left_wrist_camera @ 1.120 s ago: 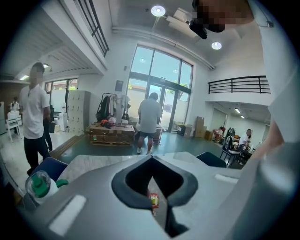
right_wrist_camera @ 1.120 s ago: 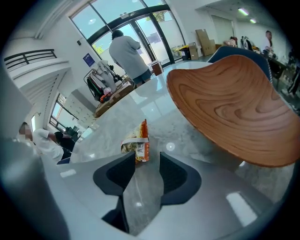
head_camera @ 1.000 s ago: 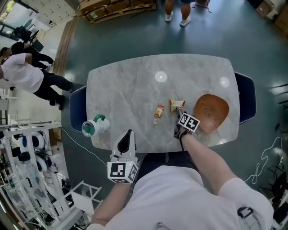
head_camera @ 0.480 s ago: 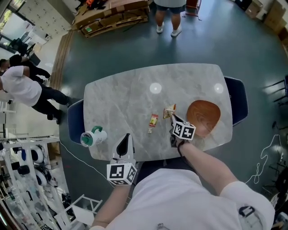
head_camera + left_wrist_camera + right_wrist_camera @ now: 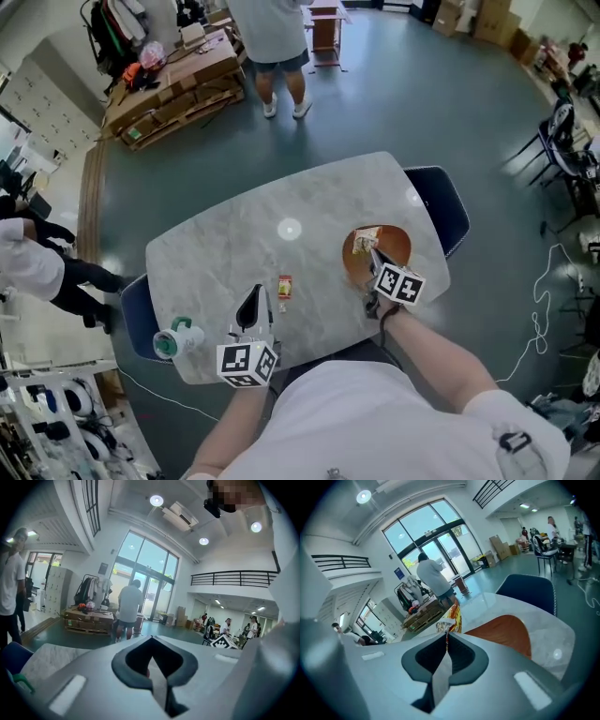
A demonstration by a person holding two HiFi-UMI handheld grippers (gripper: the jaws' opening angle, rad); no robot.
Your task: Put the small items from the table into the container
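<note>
My right gripper (image 5: 374,255) is shut on a yellow-and-red snack packet (image 5: 366,238) and holds it in the air over the brown wooden bowl (image 5: 394,246) at the table's right. In the right gripper view the packet (image 5: 453,615) sticks up from the closed jaws (image 5: 446,637), with the bowl (image 5: 506,632) just beyond. A second small red-and-yellow packet (image 5: 284,287) lies on the marble table (image 5: 244,244). My left gripper (image 5: 254,298) hovers just left of it, jaws together and holding nothing (image 5: 152,641).
A green-and-white cup (image 5: 173,339) lies on its side at the table's near left corner. Blue chairs (image 5: 448,202) (image 5: 131,305) stand at both ends. A person (image 5: 272,37) stands beyond the table, near pallets of boxes (image 5: 169,94).
My right gripper closed on the snack packet, lifted it off the table and carried it over the wooden bowl. My left gripper moved forward over the table toward the other packet.
</note>
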